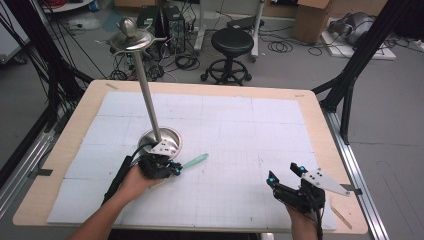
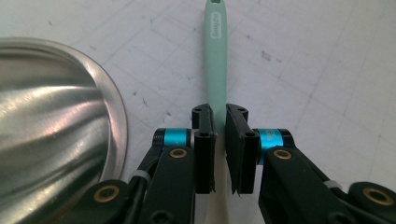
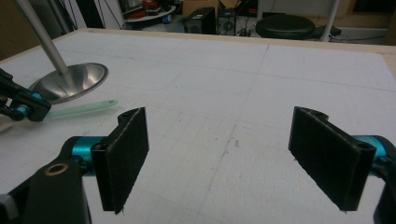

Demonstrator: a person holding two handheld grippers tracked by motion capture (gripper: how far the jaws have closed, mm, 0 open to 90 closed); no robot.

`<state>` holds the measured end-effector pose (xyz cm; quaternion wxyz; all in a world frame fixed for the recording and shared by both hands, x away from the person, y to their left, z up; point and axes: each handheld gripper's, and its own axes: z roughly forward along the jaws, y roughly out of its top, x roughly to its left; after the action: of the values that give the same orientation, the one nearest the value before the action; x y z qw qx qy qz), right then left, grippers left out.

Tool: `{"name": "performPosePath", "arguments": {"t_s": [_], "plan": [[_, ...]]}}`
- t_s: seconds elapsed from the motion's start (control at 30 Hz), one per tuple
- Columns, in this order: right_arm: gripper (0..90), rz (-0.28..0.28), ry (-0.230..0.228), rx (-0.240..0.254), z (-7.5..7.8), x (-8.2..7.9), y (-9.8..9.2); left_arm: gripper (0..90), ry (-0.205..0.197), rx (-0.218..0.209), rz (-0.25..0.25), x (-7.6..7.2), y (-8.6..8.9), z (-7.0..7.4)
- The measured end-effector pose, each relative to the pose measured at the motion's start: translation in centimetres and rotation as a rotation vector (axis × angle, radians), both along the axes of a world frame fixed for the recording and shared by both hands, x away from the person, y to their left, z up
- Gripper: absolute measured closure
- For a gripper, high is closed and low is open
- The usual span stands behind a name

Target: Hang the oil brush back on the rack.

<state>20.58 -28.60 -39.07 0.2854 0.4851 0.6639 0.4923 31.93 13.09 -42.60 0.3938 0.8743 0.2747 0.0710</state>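
Here's the mint-green spatula (image 2: 216,60), its slim handle running straight up the middle of the left gripper view, and the left gripper (image 2: 220,140) has its jaws pinched tight on it, pads pressing from both sides. In the high view the spatula (image 1: 194,161) lies low at centre-left of the frame, its free end poking out to the right of the left gripper (image 1: 176,167). Whether it's lifted or resting on the mat, I can't tell from here.

So the grab looks done. What's left, by my reading, is to carry it somewhere, and the shiny metal stand (image 1: 161,141) just beside it, at the left of the frame, is the likely target. Its round dished base (image 2: 51,126) sits right next to the jaws, and a tall thin pole (image 1: 146,85) climbs to a flat top plate (image 1: 131,40) in the upper left. Nothing hangs there yet.

Over at lower right, the right gripper (image 1: 285,173) holds nothing, jaws spread wide, hovering above bare mat, well apart from the action. Its own view shows the two black pads (image 3: 122,156) far apart.

The surface is a white gridded mat (image 1: 240,125), scuffed and marked, on a pale wooden table (image 1: 310,107). Beyond it, grey floor, a black round stool (image 1: 232,42) at top centre, tangled cables, black frame legs on both sides and cardboard boxes at the back
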Motion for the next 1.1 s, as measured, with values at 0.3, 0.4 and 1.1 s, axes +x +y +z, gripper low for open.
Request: {"name": "performPosePath", "arguments": {"t_s": [0.3, 0.4, 1.1], "plan": [[18.7, -0.007, -0.006, 0.023, 0.1, -0.1, -0.2, 81.8, -0.053, -0.145, 0.022, -1.3, 0.4, 1.8], [18.7, -0.004, 0.000, 0.028, 0.0, -0.1, -0.1, 81.8, -0.084, -0.184, 0.025, -1.9, 0.6, 2.3], [18.6, 0.225, 0.026, 0.090, 0.5, 1.5, 6.3, 81.8, -0.242, -0.418, 0.035, -5.5, 0.8, 6.1]]}}
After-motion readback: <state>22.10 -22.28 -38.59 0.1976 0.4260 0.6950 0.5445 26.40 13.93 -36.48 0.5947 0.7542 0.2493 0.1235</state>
